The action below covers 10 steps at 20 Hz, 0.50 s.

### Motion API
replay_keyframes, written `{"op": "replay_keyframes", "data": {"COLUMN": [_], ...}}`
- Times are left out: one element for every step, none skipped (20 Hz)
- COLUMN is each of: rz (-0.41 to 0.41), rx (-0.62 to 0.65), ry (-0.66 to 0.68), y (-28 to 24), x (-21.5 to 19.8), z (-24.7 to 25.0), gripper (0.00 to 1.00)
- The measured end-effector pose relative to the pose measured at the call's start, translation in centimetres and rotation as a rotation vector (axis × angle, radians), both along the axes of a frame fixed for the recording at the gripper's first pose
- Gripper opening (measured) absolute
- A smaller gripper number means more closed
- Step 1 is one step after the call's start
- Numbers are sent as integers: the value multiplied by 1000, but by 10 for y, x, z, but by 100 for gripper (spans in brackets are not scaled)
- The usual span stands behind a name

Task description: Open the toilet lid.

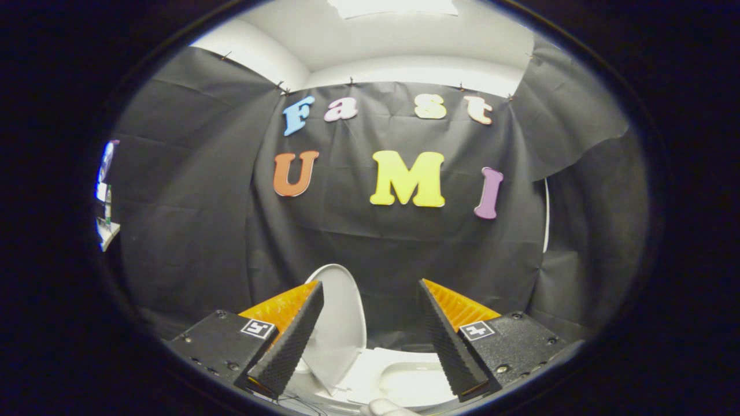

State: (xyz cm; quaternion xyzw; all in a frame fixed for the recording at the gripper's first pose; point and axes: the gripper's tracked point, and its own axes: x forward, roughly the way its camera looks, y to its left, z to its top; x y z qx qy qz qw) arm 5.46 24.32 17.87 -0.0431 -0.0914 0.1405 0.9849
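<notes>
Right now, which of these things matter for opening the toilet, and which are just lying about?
For the job:
- toilet lid, standing raised
- toilet bowl
- gripper, fingers apart, holding nothing

Just about:
- black cloth wall
- cluttered shelf at the booth's far side

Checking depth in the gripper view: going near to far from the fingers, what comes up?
Open gripper, fingers gripping nothing → toilet bowl → raised toilet lid → black cloth wall.
</notes>
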Motion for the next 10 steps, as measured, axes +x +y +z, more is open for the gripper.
{"op": "replay_keyframes", "data": {"rz": [-10,-24,-37,-49,-68,-82,-93,-106,-118,-131], "rx": [8,16,29,40,52,80,109,138,162,177], "ry": [4,14,22,32,50,50,55,67,86,103], "y": [-13,-27,-42,-55,-70,-84,-96,-108,-119,-131], "x": [-7,-13,-19,-24,-29,-35,-38,-43,-46,-51], "z": [-4,-11,-17,-25,-33,-39,-43,-52,-62,-75], "gripper": [100,100,100,100,100,100,100,100,100,100]}}
